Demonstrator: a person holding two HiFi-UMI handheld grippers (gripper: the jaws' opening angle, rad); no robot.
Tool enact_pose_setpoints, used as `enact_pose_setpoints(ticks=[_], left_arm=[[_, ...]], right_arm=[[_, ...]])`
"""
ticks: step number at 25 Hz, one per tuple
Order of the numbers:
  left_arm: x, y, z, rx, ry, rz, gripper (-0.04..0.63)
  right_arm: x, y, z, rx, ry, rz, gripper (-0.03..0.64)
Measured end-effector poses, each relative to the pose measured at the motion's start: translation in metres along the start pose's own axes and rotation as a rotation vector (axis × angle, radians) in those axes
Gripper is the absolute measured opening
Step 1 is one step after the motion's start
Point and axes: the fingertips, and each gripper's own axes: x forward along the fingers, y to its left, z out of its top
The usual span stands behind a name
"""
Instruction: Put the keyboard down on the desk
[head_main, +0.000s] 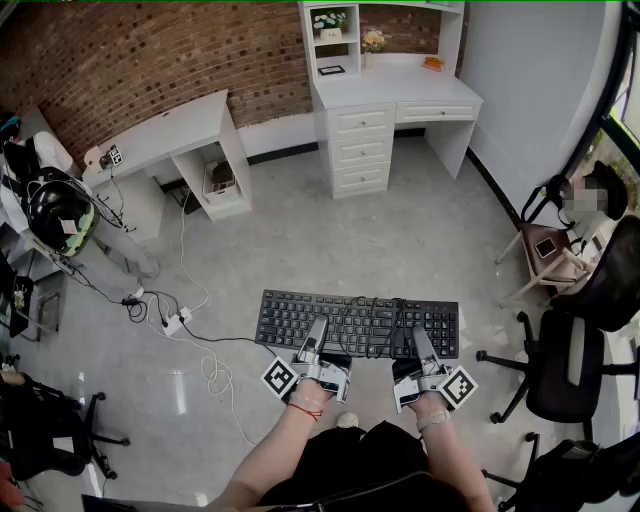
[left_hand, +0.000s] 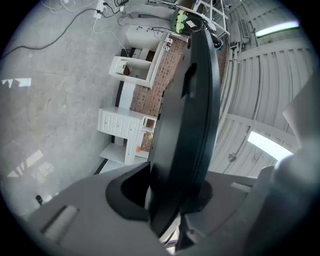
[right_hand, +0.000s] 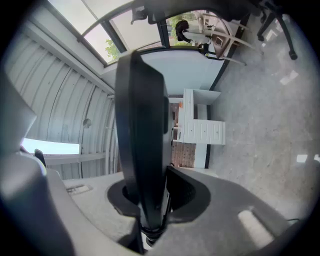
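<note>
The keyboard (head_main: 358, 325) sits in the lower centre of the head view, keys facing up, held above the floor (head_main: 400, 240). The left gripper (head_main: 316, 335) is clamped on the keyboard's near edge left of centre. The right gripper (head_main: 423, 345) is clamped on the same edge toward the right end. In the left gripper view, the keyboard (left_hand: 192, 100) stands edge-on between the closed jaws; the right gripper view shows the keyboard (right_hand: 142, 125) likewise. A black cable (head_main: 377, 322) lies across the keys. The white desk (head_main: 395, 90) stands at the upper centre of the frame, well apart from the keyboard.
</note>
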Motion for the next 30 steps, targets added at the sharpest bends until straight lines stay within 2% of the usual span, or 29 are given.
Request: enact_pose_setpoints(ticks=[3,11,17,25,30], left_arm=[[0.007,-0.005,0.007,-0.004,0.015,-0.027,0.086],[0.012,0.0,0.013,-0.015,0.01,-0.015,0.086],[0.035,0.011,0.015,-0.024,0.011,-0.011,0.086],[0.103,0.029,0.032,-0.015,0.003,0.014,0.086],[0.155,0.033,0.04,-0.017,-0.001,0.002,0.086]], right_arm=[[0.009,-0.001,-0.006,0.01,-0.006,0.0,0.071],[0.016,-0.006,-0.006,0.003,0.0,-0.012,0.071],[0.035,-0.018,0.007,0.013,-0.005,-0.02,0.071],[0.098,-0.037,0.038,0.035,-0.006,-0.018,0.071],[0.145,-0.042,0.062,0.048,0.007,-0.018,0.071]])
